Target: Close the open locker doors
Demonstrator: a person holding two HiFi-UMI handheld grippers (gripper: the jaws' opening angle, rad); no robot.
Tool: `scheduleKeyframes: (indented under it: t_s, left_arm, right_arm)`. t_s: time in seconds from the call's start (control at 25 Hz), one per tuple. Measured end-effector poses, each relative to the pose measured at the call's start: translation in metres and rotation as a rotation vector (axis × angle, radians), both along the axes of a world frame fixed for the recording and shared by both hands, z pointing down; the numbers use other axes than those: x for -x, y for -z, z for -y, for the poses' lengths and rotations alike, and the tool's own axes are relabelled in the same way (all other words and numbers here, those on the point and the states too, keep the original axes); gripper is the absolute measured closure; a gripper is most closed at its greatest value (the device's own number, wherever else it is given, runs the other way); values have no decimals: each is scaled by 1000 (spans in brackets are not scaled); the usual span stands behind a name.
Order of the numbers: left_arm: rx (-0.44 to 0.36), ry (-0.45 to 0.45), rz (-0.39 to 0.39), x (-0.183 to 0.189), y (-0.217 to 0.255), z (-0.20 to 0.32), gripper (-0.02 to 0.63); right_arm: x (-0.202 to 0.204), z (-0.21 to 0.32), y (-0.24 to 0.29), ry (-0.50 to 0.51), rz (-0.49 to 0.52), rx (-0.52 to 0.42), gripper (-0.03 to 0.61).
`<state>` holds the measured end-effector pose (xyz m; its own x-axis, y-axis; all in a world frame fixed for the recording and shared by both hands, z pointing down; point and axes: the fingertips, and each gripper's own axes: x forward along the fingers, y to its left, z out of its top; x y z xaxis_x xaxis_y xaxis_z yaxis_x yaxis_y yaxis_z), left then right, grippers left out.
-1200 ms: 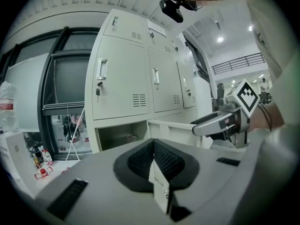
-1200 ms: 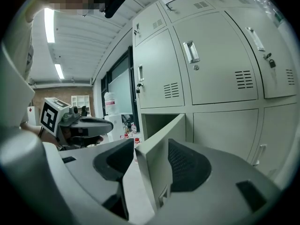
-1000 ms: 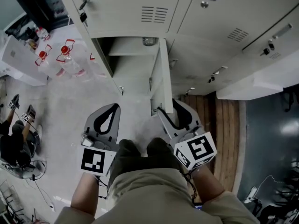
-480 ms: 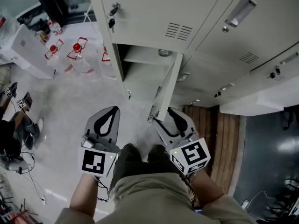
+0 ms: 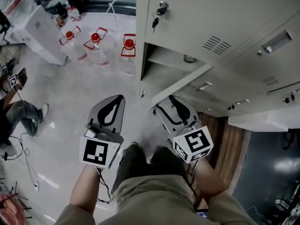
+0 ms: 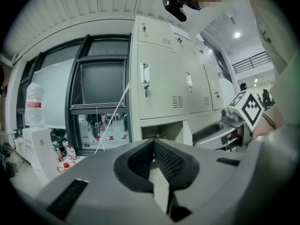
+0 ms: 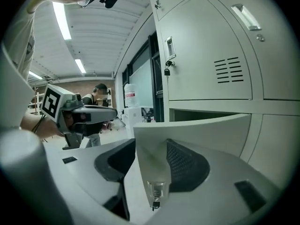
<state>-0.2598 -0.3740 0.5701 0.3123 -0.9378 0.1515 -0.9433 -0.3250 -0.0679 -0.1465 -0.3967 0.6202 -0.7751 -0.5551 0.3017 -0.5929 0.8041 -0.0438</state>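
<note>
Legible text: none. Red label on clear plastic water jug (image 6: 33, 105), 9 o'clock, too blurred to read.

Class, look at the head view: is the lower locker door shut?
No, the door stands ajar, with the compartment open behind it.

Grey lower locker door (image 5: 180, 83), half open

I wear a beige shirt (image 5: 150, 196) whose short sleeves (image 5: 70, 214) leave my forearms bare, and dark trousers (image 5: 127, 165) below it. Thin black cables (image 5: 102, 185) trail along both my wrists.
</note>
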Motion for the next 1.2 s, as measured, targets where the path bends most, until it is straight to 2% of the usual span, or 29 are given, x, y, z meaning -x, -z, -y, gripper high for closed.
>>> scheduleKeyframes:
  t_s: [0.24, 0.56, 0.84, 1.04, 1.2]
  left_arm:
    - [-1, 29, -10, 24, -9, 20, 607]
    - [-8, 44, 4, 39, -24, 54, 607]
    - [-33, 63, 24, 47, -28, 70, 607]
    - [-18, 63, 32, 42, -26, 68, 607]
    - [-7, 60, 35, 35, -16, 62, 607]
  right_arm:
    - [22, 43, -4, 3, -17, -22, 364]
    - [43, 89, -17, 22, -99, -105, 367]
    - [29, 128, -27, -51, -97, -117, 367]
    - [15, 139, -22, -94, -154, -175, 367]
    - [5, 140, -9, -121, -118, -153, 371]
